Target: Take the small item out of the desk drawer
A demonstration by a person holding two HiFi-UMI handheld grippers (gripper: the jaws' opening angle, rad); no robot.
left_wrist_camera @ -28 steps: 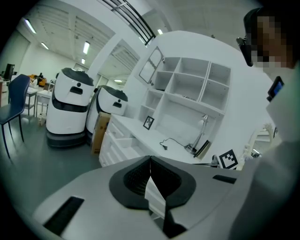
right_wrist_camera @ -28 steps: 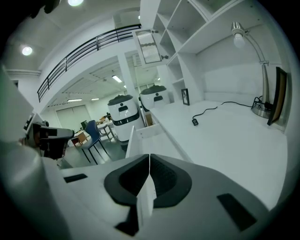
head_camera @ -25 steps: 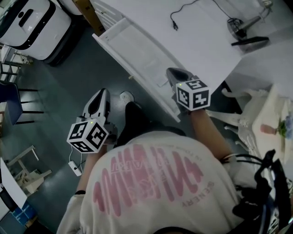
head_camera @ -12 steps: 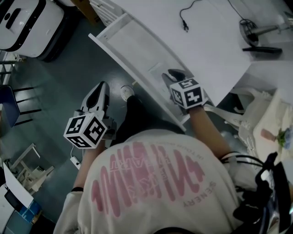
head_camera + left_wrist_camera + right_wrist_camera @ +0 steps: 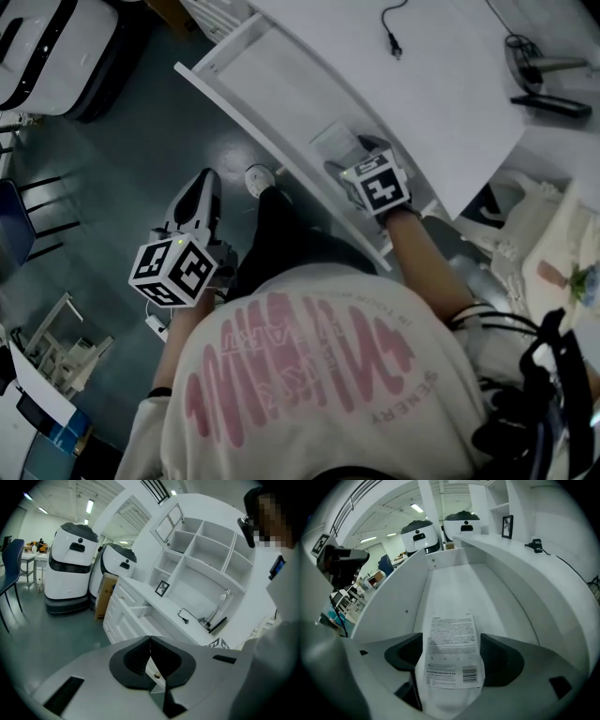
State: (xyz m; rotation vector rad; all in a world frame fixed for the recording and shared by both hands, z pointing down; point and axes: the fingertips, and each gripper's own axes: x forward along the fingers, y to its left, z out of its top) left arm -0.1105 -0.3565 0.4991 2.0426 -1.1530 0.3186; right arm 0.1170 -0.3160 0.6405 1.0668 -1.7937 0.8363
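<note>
The white desk drawer [image 5: 253,84] stands pulled out, and a small white packet [image 5: 333,142] with a printed label lies flat on its floor near the right end. My right gripper [image 5: 356,155] reaches down into the drawer at that packet. In the right gripper view its jaws are opening wide, one on each side of the packet [image 5: 452,648], which lies flat between them on the drawer floor [image 5: 454,588]. My left gripper [image 5: 202,187] hangs beside the person's left leg over the dark floor, away from the drawer. Its jaws [image 5: 150,644] are shut with nothing in them.
The white desk top [image 5: 441,84] carries a black plug and cable [image 5: 392,42] and a lamp base [image 5: 548,98]. White robots [image 5: 70,564] and a cardboard box [image 5: 104,595] stand on the floor to the left. The person's shoe [image 5: 255,178] is under the drawer front.
My right gripper has moved from the drawer's front edge further in over the packet. The left gripper has stayed by the leg.
</note>
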